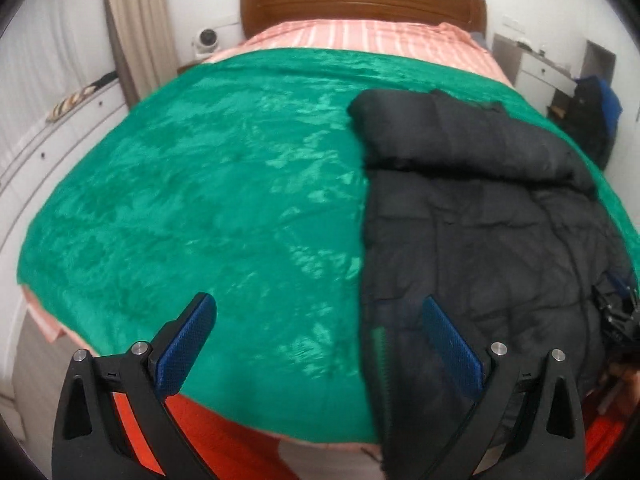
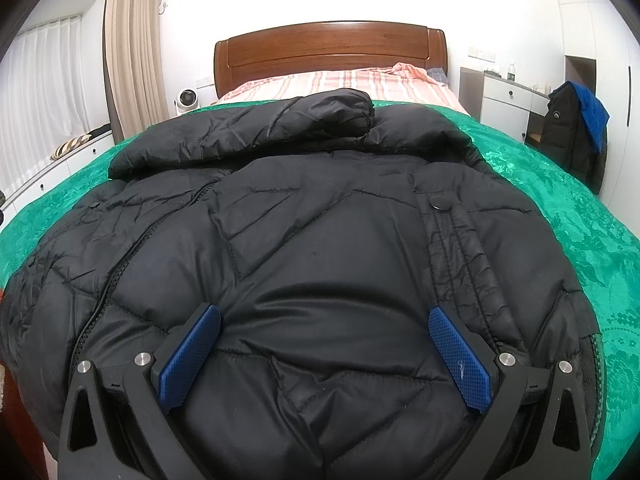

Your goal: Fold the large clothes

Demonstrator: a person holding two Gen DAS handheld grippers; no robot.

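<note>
A black quilted puffer jacket (image 2: pixel 312 240) lies partly folded on the green blanket (image 1: pixel 200 200) that covers the bed; a sleeve is laid across its far end. In the left wrist view the jacket (image 1: pixel 492 220) lies on the right half of the blanket. My left gripper (image 1: pixel 320 310) is open and empty, low over the blanket's near edge at the jacket's left side. My right gripper (image 2: pixel 325 320) is open and empty, close above the jacket's near part. The right gripper's body shows at the right edge of the left wrist view (image 1: pixel 618 316).
The wooden headboard (image 2: pixel 332 52) and a pink striped sheet (image 2: pixel 344 80) lie at the far end. White drawers (image 2: pixel 504 100) and a chair with dark and blue clothes (image 2: pixel 576 128) stand right. A curtain (image 2: pixel 132 48), a small fan (image 2: pixel 185 101) and a low cabinet stand left.
</note>
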